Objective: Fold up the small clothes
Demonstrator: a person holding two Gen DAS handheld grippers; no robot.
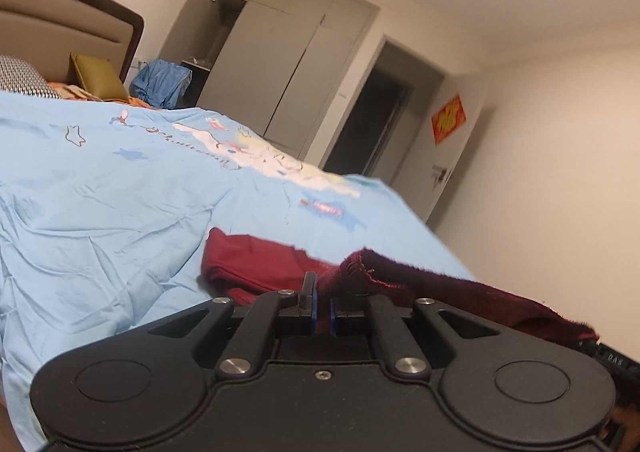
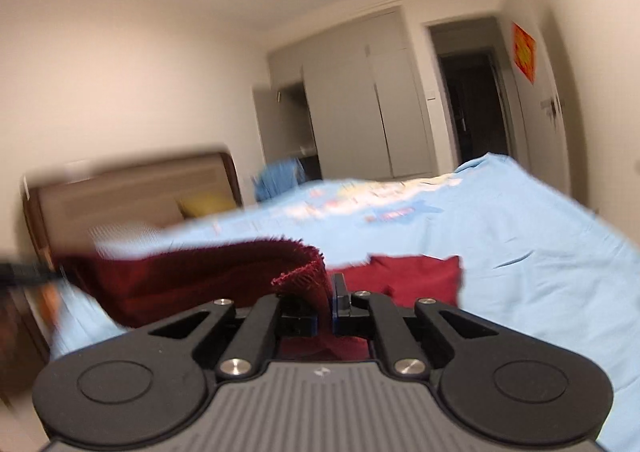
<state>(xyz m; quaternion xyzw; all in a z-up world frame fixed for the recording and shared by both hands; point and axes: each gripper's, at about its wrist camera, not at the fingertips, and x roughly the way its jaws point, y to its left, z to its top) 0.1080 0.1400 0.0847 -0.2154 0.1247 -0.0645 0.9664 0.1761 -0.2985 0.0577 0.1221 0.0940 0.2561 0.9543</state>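
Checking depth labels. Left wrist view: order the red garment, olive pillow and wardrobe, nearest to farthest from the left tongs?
1. Red garment: pinched in the left tongs, rest lying on the blue bedcover just ahead.
2. Olive pillow: far left, by the headboard.
3. Wardrobe: against the back wall, beyond the bed.

My two wrist cameras sit low over the bed [image 1: 120, 192], both facing the wardrobe [image 2: 360, 100] and doorway [image 1: 372, 124].
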